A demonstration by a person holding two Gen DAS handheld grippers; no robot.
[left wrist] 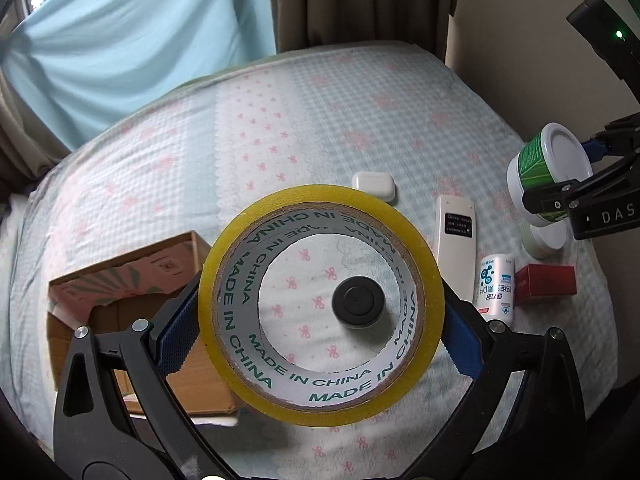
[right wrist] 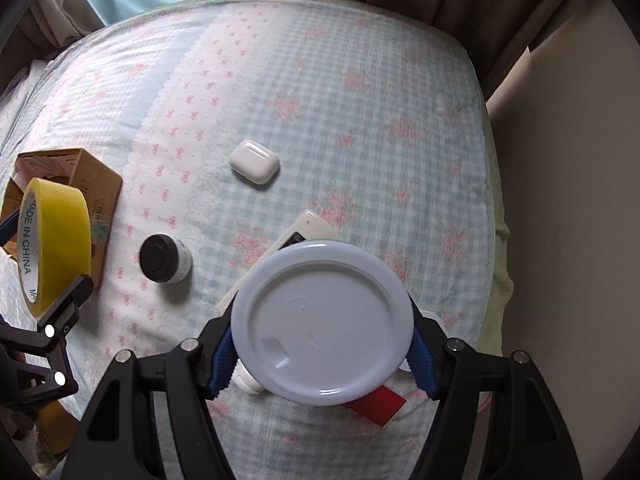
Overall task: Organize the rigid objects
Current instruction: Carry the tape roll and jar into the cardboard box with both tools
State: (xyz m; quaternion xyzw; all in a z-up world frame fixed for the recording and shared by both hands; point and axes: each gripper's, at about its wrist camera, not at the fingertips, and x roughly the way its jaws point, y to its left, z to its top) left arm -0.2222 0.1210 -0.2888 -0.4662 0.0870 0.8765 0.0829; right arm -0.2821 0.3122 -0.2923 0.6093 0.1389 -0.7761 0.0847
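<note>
My left gripper (left wrist: 320, 320) is shut on a yellow tape roll (left wrist: 240, 240) and holds it above the bed; it also shows in the right wrist view (right wrist: 60, 236). An open cardboard box (left wrist: 120, 312) sits to its left. My right gripper (right wrist: 322, 344) is shut on a white-lidded green tub (right wrist: 320, 324), held above the bed; the tub also shows in the left wrist view (left wrist: 548, 164). A black-lidded small jar (left wrist: 358, 302) stands on the bed, seen through the tape's hole.
On the patterned bedspread (right wrist: 360, 100) lie a white earbud case (right wrist: 255, 162), a white remote (left wrist: 456, 240), a white bottle (left wrist: 494, 284), a red box (left wrist: 546, 284) and a small white jar (left wrist: 544, 240). Curtains (left wrist: 360, 0) and a wall (right wrist: 560, 160) border the bed.
</note>
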